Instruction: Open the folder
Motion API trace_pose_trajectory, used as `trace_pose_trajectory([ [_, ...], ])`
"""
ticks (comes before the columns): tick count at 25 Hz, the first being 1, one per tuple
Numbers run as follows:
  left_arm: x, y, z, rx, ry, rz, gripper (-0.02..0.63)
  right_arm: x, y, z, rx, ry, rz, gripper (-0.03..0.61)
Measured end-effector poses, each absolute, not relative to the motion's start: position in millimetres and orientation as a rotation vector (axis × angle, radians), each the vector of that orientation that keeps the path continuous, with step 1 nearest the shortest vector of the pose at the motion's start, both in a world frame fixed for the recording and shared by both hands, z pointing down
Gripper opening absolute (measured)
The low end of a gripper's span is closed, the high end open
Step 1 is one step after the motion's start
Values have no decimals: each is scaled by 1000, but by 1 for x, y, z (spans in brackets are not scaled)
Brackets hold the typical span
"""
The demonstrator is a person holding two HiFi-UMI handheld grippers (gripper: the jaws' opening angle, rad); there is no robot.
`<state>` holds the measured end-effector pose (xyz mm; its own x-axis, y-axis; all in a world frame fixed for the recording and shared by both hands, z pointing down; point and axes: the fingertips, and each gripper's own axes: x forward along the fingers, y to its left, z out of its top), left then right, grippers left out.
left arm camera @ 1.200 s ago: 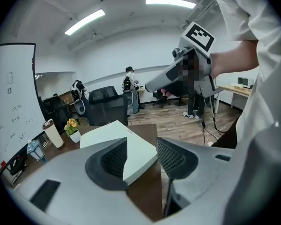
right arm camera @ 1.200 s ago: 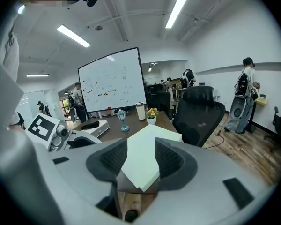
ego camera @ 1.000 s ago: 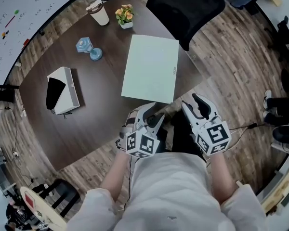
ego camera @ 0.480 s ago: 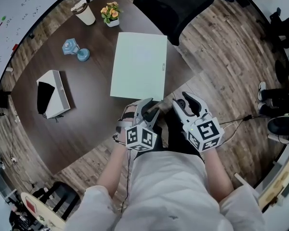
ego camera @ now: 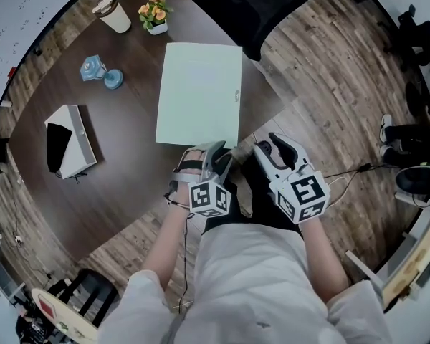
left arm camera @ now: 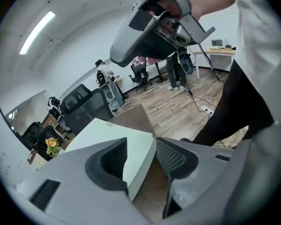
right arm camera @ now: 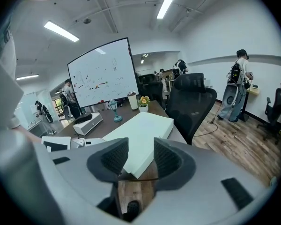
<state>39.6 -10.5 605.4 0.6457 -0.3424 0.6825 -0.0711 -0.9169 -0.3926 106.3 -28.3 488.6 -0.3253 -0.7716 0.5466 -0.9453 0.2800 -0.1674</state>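
1. Pale mint-green, flat and rectangular, the folder (ego camera: 199,94) lies closed in the middle of the dark wood-grain worktop (ego camera: 129,167) in the head view. Its near short edge is just ahead of both grippers. The left gripper (ego camera: 213,153) and right gripper (ego camera: 272,143) hang at the worktop's near edge, not touching the folder. A paper cup (ego camera: 111,13), a small flower pot (ego camera: 154,14) and a white box (ego camera: 70,140) sit well apart from it.

2. In the left gripper view, the left gripper (left arm camera: 141,146) is released, its ribbed dark pads bare. The folder (left arm camera: 107,129) shows its near corner beyond the gap, untouched. It looks thick and crisp-edged, with a smooth matte cover.

3. In the right gripper view, the right gripper (right arm camera: 141,156) has just been closing its jaws a little. They are still well apart and grasp nothing. Only the corner of the folder (right arm camera: 145,125) and a strip of worktop (right arm camera: 131,189) show through the gap.

4. Likely risks:
   - The cover lies flush, so the pads may skim over it without catching the edge.
   - A push on the smooth worktop could slide the folder towards the black chair (right arm camera: 189,102).
   - Pinching both covers at once would lift the whole folder and leave it closed.
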Motion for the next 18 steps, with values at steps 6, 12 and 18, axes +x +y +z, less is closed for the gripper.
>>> trace_pose_trajectory([
  [6, 43, -15, 621, -2474, 283, -1176, 181, 111, -25, 496, 1555, -2168, 683, 160],
  [12, 44, -19, 631, -2386, 250, -1188, 181, 111, -24, 502, 1563, -2156, 700, 160],
  [18, 42, -23, 633, -2356, 250, -1194, 181, 108, -23, 503, 1556, -2156, 711, 160],
])
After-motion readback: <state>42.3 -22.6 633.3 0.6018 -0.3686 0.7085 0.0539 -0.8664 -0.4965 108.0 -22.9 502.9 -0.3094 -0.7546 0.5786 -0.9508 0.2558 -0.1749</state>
